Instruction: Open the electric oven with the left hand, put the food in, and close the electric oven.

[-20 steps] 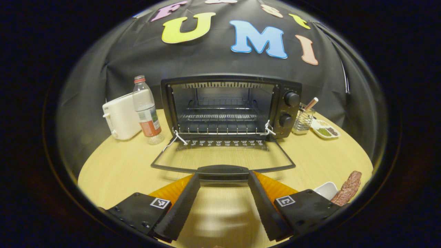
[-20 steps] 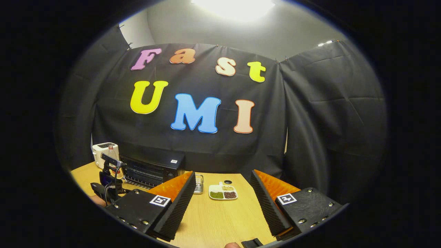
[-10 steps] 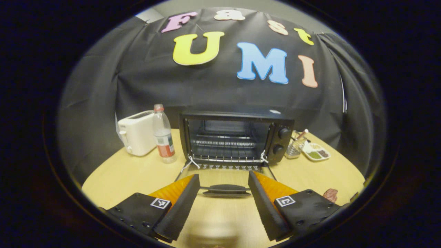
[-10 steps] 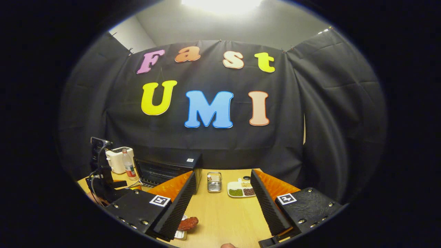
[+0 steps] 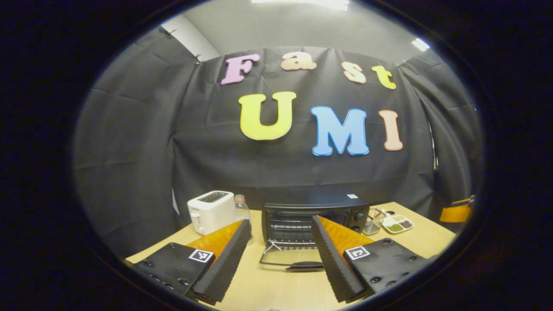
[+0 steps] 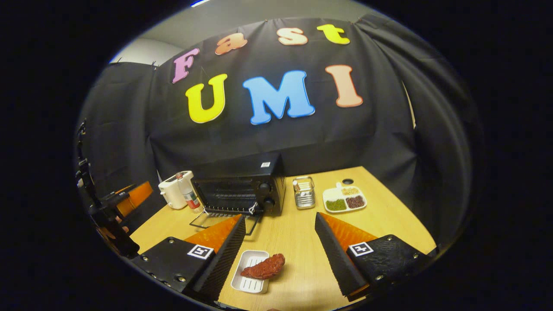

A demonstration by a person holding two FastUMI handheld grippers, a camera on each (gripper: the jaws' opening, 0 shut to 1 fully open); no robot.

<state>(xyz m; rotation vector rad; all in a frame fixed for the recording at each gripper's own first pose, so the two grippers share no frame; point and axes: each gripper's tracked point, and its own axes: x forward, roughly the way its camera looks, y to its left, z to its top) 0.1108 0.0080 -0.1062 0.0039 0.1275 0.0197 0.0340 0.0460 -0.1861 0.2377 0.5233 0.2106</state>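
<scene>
The black electric oven (image 5: 311,216) stands at the back of the wooden table with its glass door (image 5: 293,262) folded down flat and its rack showing. My left gripper (image 5: 281,221) is open, raised and well back from the door handle, holding nothing. In the right gripper view the oven (image 6: 242,183) stands at centre left, door down. A reddish-brown piece of meat (image 6: 264,267) lies on a small white tray (image 6: 249,281) close below my right gripper (image 6: 279,217), which is open and above it. The left gripper (image 6: 131,196) shows at the far left edge.
A white toaster (image 5: 210,210) and a plastic bottle (image 5: 242,206) stand left of the oven. To its right are a wire utensil basket (image 6: 303,192) and a white divided dish (image 6: 344,199) of grains. Bare tabletop (image 6: 298,242) lies between the tray and the oven.
My left gripper has drawn back and up from the door handle, leaving the door down. My right gripper has tilted down over the table, bringing the meat and its tray between its fingers.
</scene>
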